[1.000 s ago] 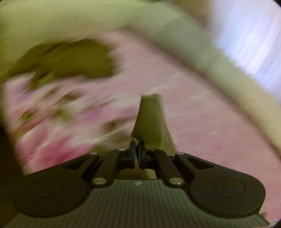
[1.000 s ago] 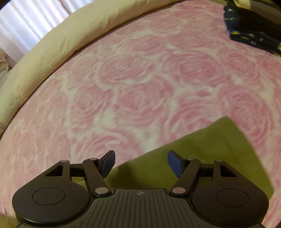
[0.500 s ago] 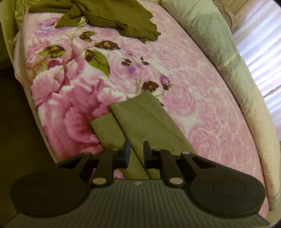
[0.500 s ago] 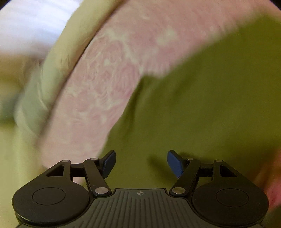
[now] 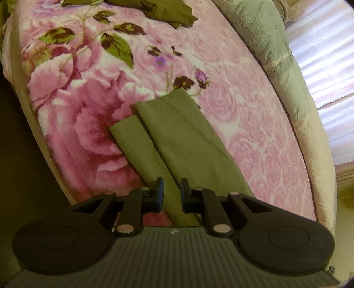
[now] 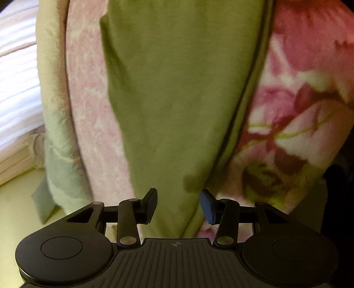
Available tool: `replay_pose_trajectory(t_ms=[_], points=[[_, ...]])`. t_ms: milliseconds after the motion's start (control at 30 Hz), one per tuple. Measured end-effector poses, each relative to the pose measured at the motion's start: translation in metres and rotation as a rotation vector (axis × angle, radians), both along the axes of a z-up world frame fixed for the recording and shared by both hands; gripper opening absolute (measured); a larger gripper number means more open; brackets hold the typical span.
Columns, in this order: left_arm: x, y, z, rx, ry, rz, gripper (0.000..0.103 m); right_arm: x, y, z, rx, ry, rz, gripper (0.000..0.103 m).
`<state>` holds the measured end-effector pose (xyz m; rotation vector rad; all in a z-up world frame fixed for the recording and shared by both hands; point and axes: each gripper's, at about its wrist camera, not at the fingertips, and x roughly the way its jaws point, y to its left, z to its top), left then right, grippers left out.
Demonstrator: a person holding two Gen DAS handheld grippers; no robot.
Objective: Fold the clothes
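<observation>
An olive green garment (image 5: 177,137) lies flat on the pink floral blanket (image 5: 88,106), folded lengthwise into a long strip with two layers showing at its far end. My left gripper (image 5: 172,188) hovers over the strip's near end, jaws a little apart and holding nothing. In the right wrist view the same garment (image 6: 177,88) runs away from me. My right gripper (image 6: 178,205) is open over its near end, empty.
A second dark olive garment (image 5: 163,8) lies crumpled at the far end of the bed. A pale green-and-cream quilt (image 5: 281,66) is rolled along the bed's right edge, also in the right wrist view (image 6: 55,133). White curtains (image 5: 327,66) hang beyond. The bed's left edge drops to dark floor.
My left gripper has opened and let go of the garment, which now lies flat. My right gripper, open throughout, has swung round to the strip's other end.
</observation>
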<state>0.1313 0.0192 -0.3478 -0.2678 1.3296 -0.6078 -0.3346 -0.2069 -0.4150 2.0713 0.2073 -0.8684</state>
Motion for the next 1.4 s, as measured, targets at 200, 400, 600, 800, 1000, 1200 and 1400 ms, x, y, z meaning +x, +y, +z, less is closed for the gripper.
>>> replay_pose_trajectory(t_ms=[200,400,600,800,1000,1200,1400], points=[[0.01,0.005,-0.006,-0.038,0.03,0.03,0.012,-0.009,-0.001,-0.001,-0.037,0.05,-0.042,0.035],[0.025,0.008,-0.016,-0.094,0.063,0.115,0.016,-0.011,-0.005,0.006,-0.09,0.05,-0.021,0.035],[0.04,0.013,-0.031,-0.133,0.096,0.22,0.019,-0.014,-0.007,0.007,-0.097,0.061,-0.019,0.032],[0.048,0.003,-0.04,-0.139,0.063,0.218,0.017,-0.017,-0.008,0.008,-0.116,0.076,-0.017,0.032],[0.045,0.007,-0.01,-0.226,-0.083,0.115,0.0,-0.016,-0.012,0.023,-0.194,0.111,0.04,0.0],[0.04,0.028,-0.002,-0.178,-0.139,0.033,0.0,-0.024,-0.004,0.027,-0.194,0.127,0.069,0.0],[0.041,0.027,-0.016,-0.137,-0.174,-0.022,0.0,-0.025,0.002,0.021,-0.177,0.142,0.081,0.0]])
